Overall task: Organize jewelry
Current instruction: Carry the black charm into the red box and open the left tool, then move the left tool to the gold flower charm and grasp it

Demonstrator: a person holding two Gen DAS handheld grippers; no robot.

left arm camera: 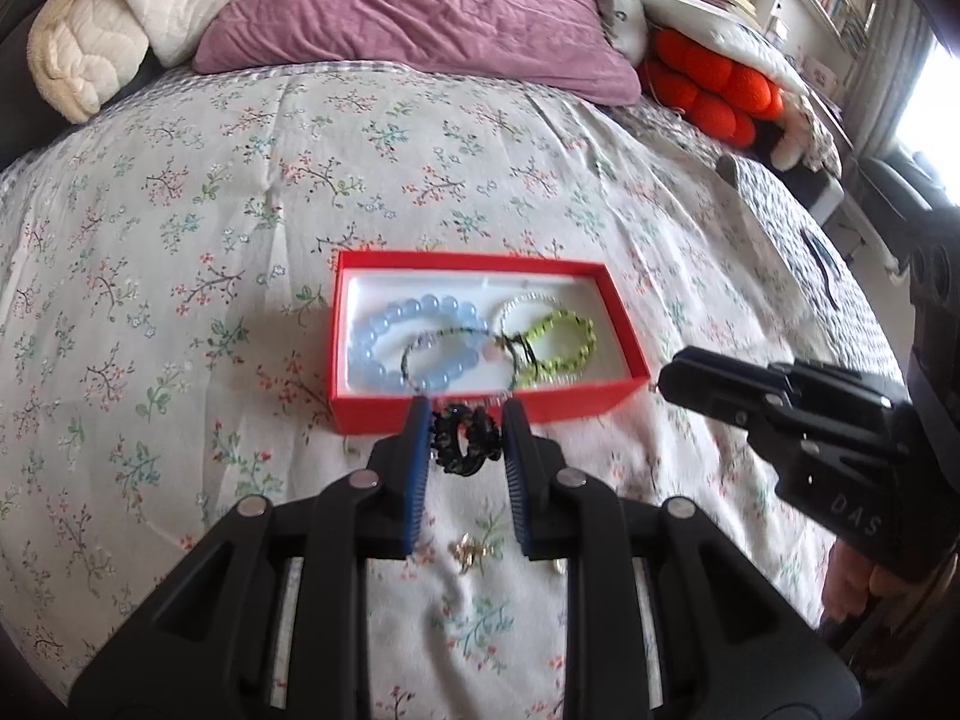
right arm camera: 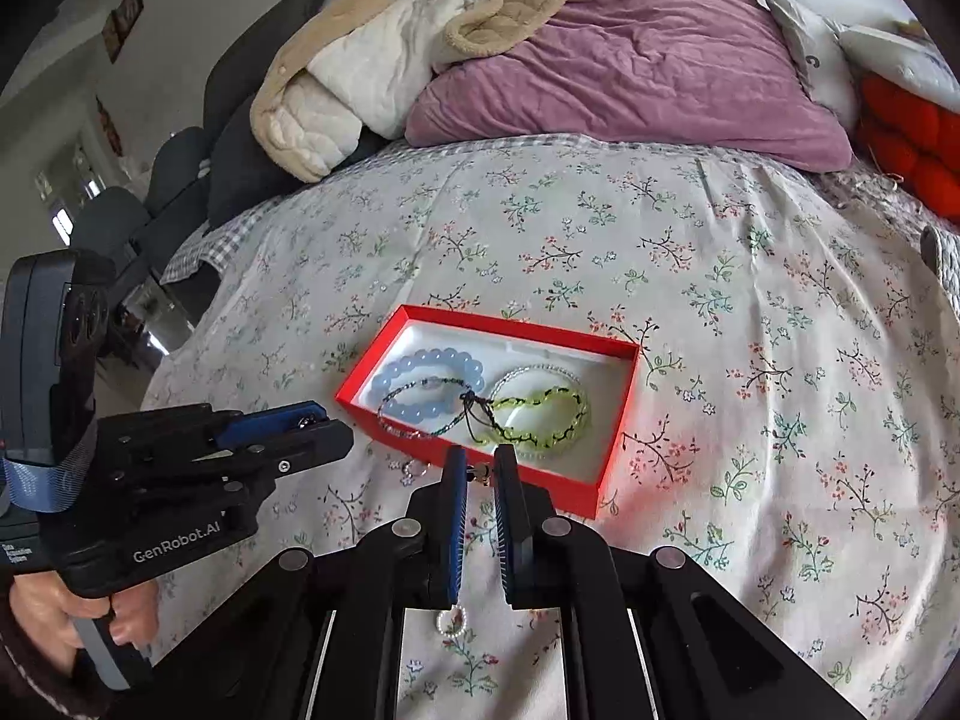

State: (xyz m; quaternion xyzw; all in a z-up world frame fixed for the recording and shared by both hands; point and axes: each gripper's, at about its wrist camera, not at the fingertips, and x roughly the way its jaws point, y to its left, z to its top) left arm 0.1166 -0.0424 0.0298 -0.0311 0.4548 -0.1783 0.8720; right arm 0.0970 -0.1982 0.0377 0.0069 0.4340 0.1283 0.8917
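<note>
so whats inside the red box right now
The red box holds a pale blue bead bracelet, a yellow-green braided one, a thin dark cord bracelet and a clear beaded one. Overlaps hide parts.

"GenRobot.AI" marks the left tongs [right arm camera: 336, 420]; "DAS" marks the right tongs [left arm camera: 663, 384].

Red box [left arm camera: 480, 408] w/ bracelets [left arm camera: 420, 342] on bedspread.
</note>
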